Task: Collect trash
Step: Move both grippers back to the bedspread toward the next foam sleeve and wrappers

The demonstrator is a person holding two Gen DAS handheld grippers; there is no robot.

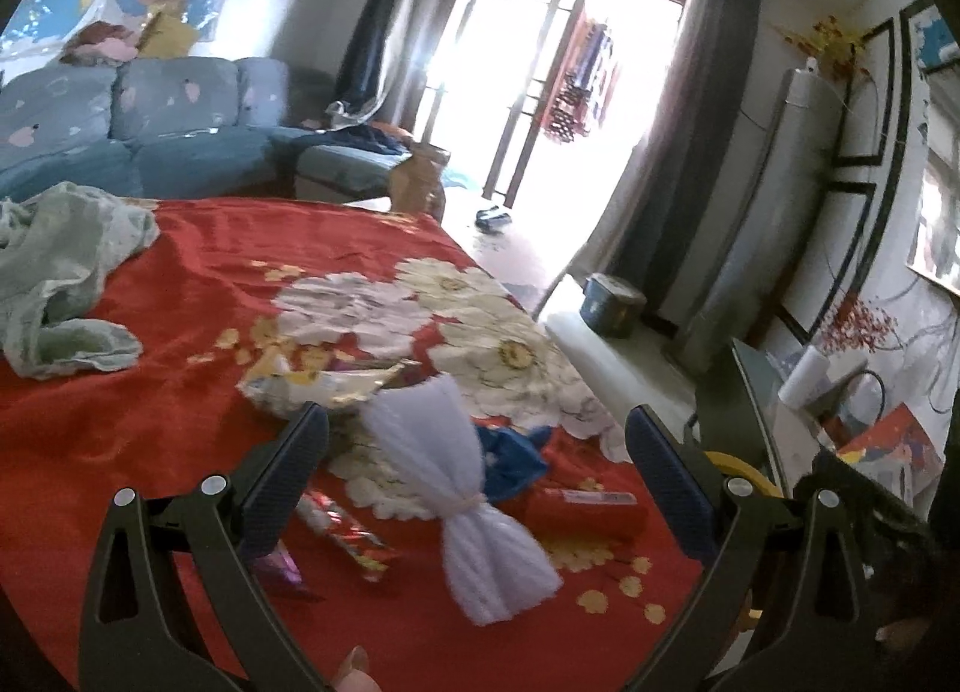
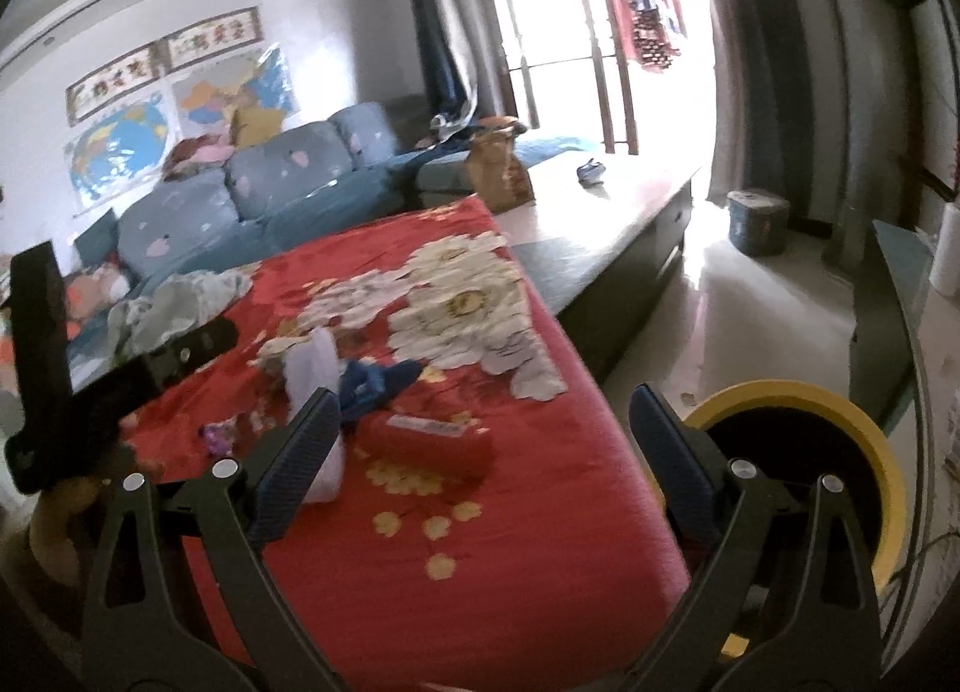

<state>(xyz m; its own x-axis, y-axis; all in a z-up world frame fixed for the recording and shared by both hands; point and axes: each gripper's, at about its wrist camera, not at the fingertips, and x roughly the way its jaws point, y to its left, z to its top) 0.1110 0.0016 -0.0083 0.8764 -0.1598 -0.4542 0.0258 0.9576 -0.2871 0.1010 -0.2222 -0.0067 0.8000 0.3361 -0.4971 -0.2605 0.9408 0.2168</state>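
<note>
- Left wrist view: my left gripper (image 1: pixel 477 446) hangs with jaws wide apart, holding nothing, over a white bag (image 1: pixel 462 488) on the red cloth (image 1: pixel 180 392).
- Wrappers (image 1: pixel 345 530) and a red box (image 1: pixel 585 512) lie beside it.
- My right gripper (image 2: pixel 483 428) is spread, empty, near the yellow bin (image 2: pixel 864 452); contents too dark to tell.

the yellow bin (image 2: pixel 840 410) is partly hidden behind the right gripper (image 2: pixel 480 416).

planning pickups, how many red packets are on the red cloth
1 clear: the red packet right of the white mesh bundle, before the blue wrapper. Others may hide under the litter.
</note>
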